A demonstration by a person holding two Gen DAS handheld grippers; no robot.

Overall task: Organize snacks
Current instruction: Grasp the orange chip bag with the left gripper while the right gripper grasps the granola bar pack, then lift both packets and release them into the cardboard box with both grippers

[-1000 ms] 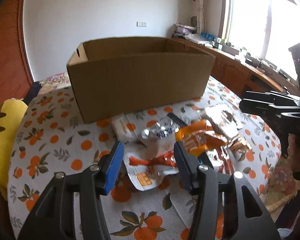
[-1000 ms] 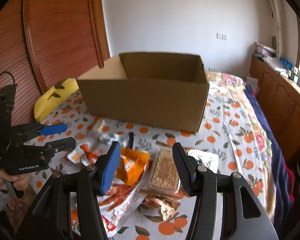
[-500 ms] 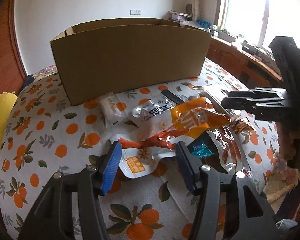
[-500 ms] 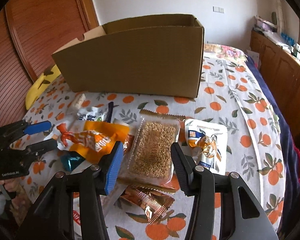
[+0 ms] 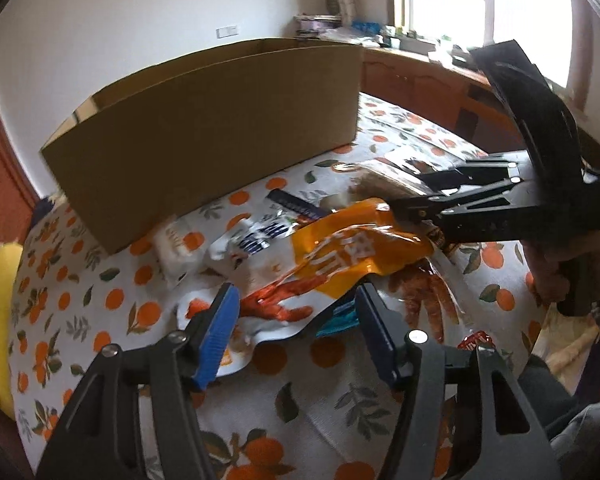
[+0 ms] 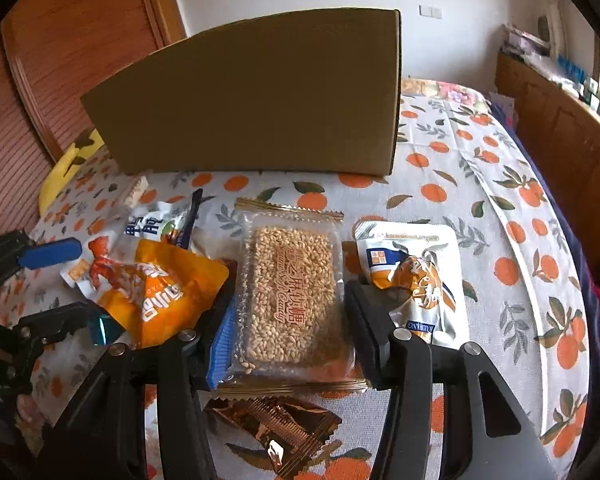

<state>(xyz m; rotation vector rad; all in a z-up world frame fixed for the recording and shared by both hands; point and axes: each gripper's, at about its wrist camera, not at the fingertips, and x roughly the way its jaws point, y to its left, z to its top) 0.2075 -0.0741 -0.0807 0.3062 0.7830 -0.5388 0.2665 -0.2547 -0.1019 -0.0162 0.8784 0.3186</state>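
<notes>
Left tool (image 5: 296, 320) hangs over the snack pile, its jaws opening, with the white pouch (image 5: 268, 312) under the gap but not pinched. Right tool (image 6: 286, 316) is half open astride the sesame bar (image 6: 290, 292), pads beside the wrapper; whether they press it I cannot tell. Orange bag (image 6: 160, 292) lies just left of the bar, silver pouch (image 6: 420, 276) right. Box (image 6: 260, 96) stands behind on the orange-print bed (image 6: 500, 200).
</notes>
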